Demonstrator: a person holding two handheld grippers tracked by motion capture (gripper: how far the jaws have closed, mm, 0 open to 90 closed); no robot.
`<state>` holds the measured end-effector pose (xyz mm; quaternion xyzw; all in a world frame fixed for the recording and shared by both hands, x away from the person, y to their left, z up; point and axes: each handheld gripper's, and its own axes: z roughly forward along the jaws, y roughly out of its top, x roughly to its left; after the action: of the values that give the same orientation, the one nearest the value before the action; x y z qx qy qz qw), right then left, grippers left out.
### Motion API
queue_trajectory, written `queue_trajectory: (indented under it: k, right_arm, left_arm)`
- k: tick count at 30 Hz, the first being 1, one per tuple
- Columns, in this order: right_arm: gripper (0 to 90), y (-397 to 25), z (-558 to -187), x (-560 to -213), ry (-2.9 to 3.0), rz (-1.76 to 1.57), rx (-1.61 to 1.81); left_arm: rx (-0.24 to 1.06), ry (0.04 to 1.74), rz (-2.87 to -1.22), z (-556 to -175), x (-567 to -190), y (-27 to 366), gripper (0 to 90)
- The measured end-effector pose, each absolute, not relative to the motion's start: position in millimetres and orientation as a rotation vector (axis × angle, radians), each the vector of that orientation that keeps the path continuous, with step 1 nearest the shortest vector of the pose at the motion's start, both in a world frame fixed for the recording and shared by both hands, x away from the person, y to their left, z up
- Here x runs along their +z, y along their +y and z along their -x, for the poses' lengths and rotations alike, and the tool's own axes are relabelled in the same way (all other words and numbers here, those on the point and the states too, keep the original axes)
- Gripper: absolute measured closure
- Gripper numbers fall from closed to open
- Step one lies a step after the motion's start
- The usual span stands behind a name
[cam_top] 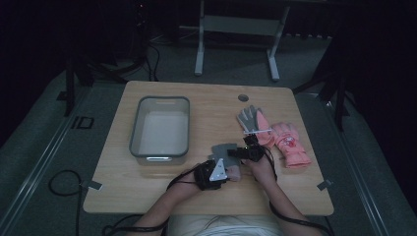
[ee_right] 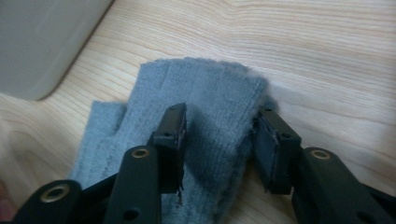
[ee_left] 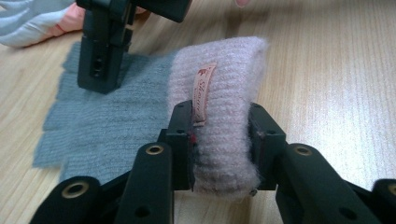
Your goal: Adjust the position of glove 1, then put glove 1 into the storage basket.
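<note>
- Pink knitted wool, the cuff of a knit glove [ee_left: 219, 116], is clamped between the jaws of the left gripper [ee_left: 219, 140]; a small label hangs on the cuff at about 11 o'clock from the grip.
- Beyond the cuff, the glove's grey body lies flat on the desk [ee_left: 336, 84], stretching towards 10 o'clock.
- The right gripper [ee_right: 219, 144] straddles the grey knit with its jaws partly apart, one over the fabric and one at its edge; whether they pinch it cannot be told.
- The glove looks light, soft and limp, so it would likely sag and stretch; the thick cuff seems the firmest hold.
- In the high view, a grey bin [cam_top: 160, 128] sits at 10 o'clock from the grippers, and pink ski gloves [cam_top: 282, 137] at 2 o'clock.
</note>
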<state>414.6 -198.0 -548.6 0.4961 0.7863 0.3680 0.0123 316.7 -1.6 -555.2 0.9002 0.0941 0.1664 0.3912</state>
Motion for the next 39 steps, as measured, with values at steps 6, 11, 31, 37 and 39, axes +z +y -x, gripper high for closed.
queue_trajectory:
  k: [6,11,31,37,39]
  right_arm:
    - [73.5,-189.9,-414.9,-543.2,2.508,-1.446,1.183]
    - [74.3,-189.6,-408.3,-530.7,2.489,-1.377,1.239]
    - [74.4,-186.1,-399.2,-464.4,2.438,-1.251,1.35]
    - [74.4,-176.7,-404.7,-444.0,2.406,-1.213,1.393]
    - [74.4,-171.7,-407.7,-438.8,2.402,-1.201,1.396]
  left_arm:
    - [0.343,0.299,-2.259,-321.9,-553.9,3.7,69.7]
    - [0.239,0.372,-2.232,-327.6,-546.2,10.3,70.6]
    - [0.268,0.301,-2.264,-329.5,-470.1,26.1,71.0]
    - [0.312,0.281,-2.291,-336.8,-444.9,37.1,71.0]
    - [0.32,0.28,-2.302,-339.9,-438.7,41.9,71.0]
